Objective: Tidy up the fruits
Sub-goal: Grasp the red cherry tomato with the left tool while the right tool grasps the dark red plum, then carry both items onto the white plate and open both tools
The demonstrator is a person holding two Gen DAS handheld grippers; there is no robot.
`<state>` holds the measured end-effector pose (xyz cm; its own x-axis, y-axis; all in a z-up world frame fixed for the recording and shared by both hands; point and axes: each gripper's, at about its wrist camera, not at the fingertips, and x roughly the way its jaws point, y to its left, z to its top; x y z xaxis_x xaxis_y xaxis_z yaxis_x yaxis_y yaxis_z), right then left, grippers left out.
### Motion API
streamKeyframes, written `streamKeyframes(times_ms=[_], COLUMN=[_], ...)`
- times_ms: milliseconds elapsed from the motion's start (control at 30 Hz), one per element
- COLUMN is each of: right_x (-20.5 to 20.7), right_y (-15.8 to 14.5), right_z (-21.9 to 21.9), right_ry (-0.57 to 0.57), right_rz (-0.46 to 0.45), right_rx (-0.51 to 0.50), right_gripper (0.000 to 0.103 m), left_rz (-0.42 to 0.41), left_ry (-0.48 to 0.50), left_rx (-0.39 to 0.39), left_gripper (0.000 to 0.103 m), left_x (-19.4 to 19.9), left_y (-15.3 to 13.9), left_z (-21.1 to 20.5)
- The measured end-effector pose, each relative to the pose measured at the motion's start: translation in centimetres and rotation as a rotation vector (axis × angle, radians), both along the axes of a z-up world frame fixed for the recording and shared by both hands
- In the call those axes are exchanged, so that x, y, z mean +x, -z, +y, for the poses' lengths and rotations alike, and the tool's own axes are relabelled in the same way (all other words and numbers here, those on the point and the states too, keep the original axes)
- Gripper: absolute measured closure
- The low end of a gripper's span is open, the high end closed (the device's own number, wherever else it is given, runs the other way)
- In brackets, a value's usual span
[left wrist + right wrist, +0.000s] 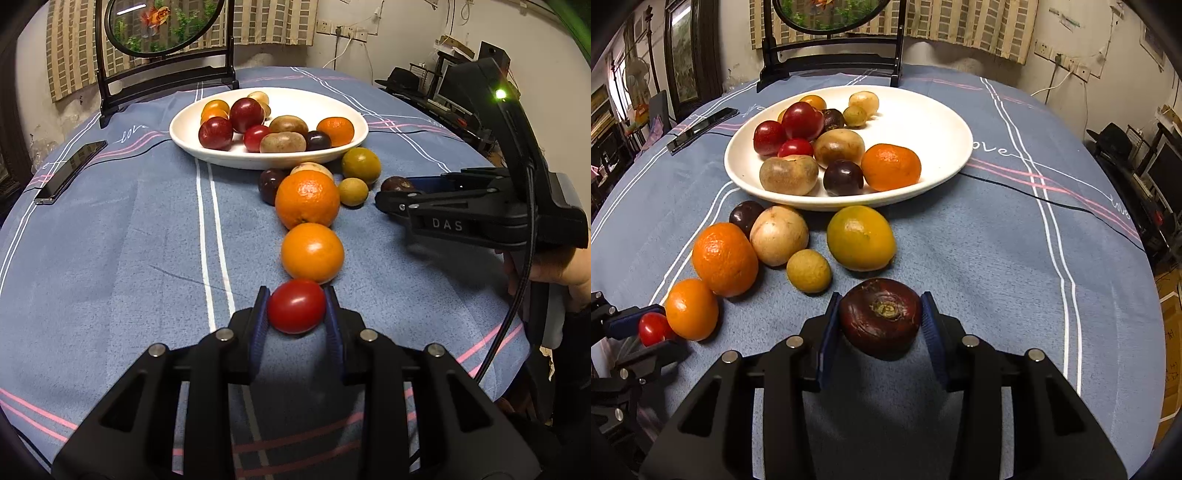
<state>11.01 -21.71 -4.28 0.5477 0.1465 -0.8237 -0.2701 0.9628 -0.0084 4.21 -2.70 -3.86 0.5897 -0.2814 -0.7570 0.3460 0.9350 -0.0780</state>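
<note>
On the blue striped cloth of the bench (997, 258), both tools are down among the loose fruit. Left hand-held gripper (296, 308) is pinching a small red tomato (296, 306), blue pads tight against both sides, right at the near end of a line with two oranges: the nearer orange (312, 253) touches the tomato, the bigger orange (307, 199) sits just beyond it. Over on the right, the right hand-held gripper (881, 321) straddles a dark maroon fruit (880, 317) lying stem-scar up on the cloth. Its left pad looks to be touching the skin; on the right side a sliver of gap shows, so I read it as not quite pinched yet.

The white plate (942, 122) sits farther back, already carrying plums, tomatoes, brownish fruits and a tangerine, with bare room on its right half. Still off the plate: a yellow-green citrus (860, 238), a small tan round fruit (809, 271), a pale fruit (779, 236) and a dark plum (746, 216) crowded against the rim.

So the pickup step is on. Next, I'd judge, the right one needs a firm squeeze, then both lift clear of their neighbours and carry to the plate's open side.
</note>
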Motion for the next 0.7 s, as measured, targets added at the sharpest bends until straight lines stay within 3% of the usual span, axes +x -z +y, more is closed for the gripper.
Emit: streamKeyframes(times_ms=[433,700], right_x=[-2.6,-2.8], right_y=[-2.2,-3.7], right_z=[-4.1,-3.9], right_ry=[0.053,0.030], right_rz=[-0.070,-0.110], right_rx=[0.117,0.149], right_gripper=[0.060,0.060], left_rz=[-0.014,-0.043], left_ry=[-0.017,-0.030], left_rx=[-0.013,-0.044], left_gripper=[0.074,0.074], left_x=[-0.1,1.8], left_y=[-0.6,-3.1], left_z=[0.9,1.7])
